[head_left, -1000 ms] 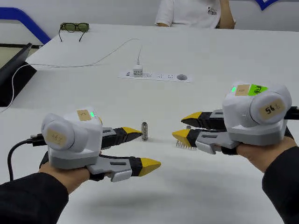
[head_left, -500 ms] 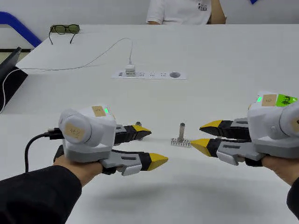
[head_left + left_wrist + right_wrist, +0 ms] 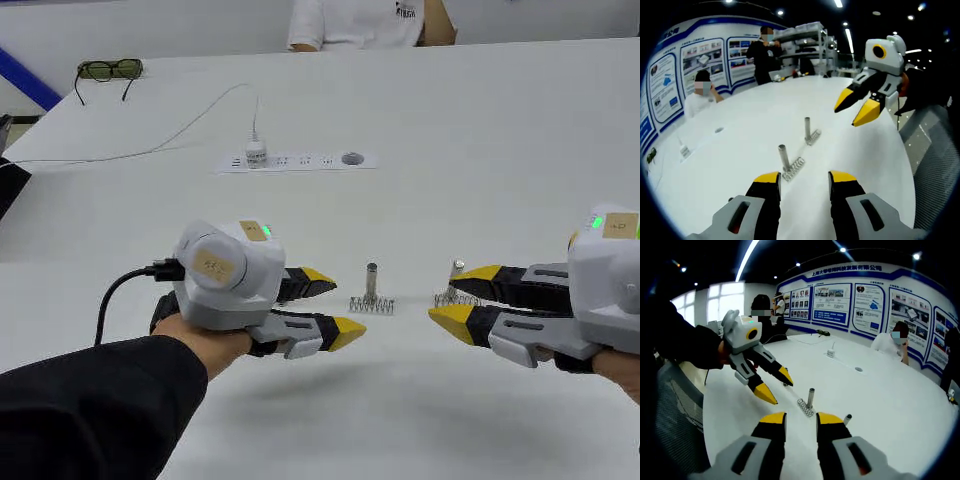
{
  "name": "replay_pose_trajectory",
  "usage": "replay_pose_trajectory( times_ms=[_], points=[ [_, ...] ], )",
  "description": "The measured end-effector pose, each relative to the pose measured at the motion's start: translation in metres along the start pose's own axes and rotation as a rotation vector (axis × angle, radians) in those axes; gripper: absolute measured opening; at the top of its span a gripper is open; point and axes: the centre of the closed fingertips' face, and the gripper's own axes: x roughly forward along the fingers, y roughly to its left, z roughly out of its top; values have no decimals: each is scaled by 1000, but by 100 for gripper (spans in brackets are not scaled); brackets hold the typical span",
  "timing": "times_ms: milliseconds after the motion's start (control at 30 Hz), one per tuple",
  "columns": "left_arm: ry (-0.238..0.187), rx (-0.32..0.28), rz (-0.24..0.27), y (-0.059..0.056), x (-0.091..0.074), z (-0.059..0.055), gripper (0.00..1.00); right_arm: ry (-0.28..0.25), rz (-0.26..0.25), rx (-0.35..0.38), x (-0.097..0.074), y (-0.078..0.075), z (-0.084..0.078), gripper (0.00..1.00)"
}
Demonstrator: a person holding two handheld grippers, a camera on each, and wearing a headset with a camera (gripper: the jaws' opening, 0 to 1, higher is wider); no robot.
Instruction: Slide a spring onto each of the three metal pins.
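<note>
Two bare metal pins stand upright on the white table. The middle pin (image 3: 371,278) has a loose spring (image 3: 372,304) lying at its foot. The right-hand pin (image 3: 457,270) has another spring (image 3: 449,298) lying beside it. My left gripper (image 3: 335,305) is open and empty, its tips just left of the middle pin (image 3: 784,156) and its spring (image 3: 794,168). My right gripper (image 3: 455,297) is open and empty too, its tips beside the right-hand pin (image 3: 847,419). Each gripper faces the other across the pins.
A white power strip (image 3: 290,160) with a plug and a thin cable lies farther back on the table. Dark glasses (image 3: 108,70) rest at the far left corner. A person (image 3: 355,22) sits at the far edge. A black cable trails from my left gripper.
The head camera has panned right. My right gripper has drawn back to the right, away from the middle pin, uncovering the right-hand pin and its spring. My left gripper has stayed in place.
</note>
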Motion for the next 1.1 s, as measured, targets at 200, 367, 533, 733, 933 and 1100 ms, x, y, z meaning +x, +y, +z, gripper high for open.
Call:
replay_pose_trajectory(
  times_ms=[200,367,533,733,933,1100],
  points=[
    [33,10,6,3,13,-3,39,-23,-14,21,-2,-4,5,25],
    [59,11,20,9,23,-4,37,-23,-8,26,-1,-3,4,25],
    [91,0,34,12,32,-7,34,-27,-5,32,-1,-4,3,25],
    [134,3,49,11,42,-17,31,-27,-4,40,-1,-5,2,25],
    [182,7,61,11,43,-27,28,-29,-4,43,-1,-5,2,25],
    [202,20,54,9,40,-33,22,-26,-3,49,-1,-6,1,25]
  ],
)
